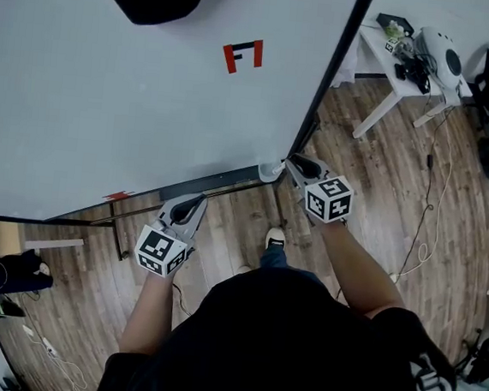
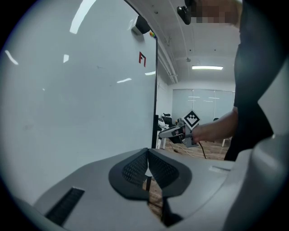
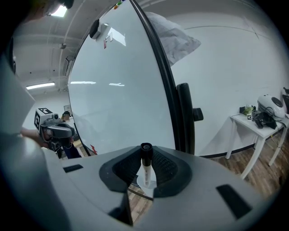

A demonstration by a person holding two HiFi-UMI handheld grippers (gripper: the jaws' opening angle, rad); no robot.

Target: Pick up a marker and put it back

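**A:** Your right gripper [image 1: 293,163] is at the board's [image 1: 108,91] lower right corner. You've got the marker [image 3: 146,171] clamped between its pads, upright, black cap on top.

**B:** So the pick-up half looks done to me. What's left is putting it back: lower it, let go, pull clear.

**A:** And your left gripper [image 2: 147,158]? Its jaws are pressed together with nothing in them. It hangs low in front of the board, well apart from the marker. As I read it, it's out of this job.

**B:** Where does the marker go, though? The tray [image 1: 220,179] runs along the board's bottom edge, and your right gripper sits near its right end.

**A:** Hard to call. Under the marker there's a pale round thing [image 3: 139,182], maybe a holder. But your pads cut off the marker's lower end, so I can't tell whether it touches that or hangs above it.

**B:** In the head view the marker is too small to pick out, and the tray's top barely shows. I can't see any other markers.
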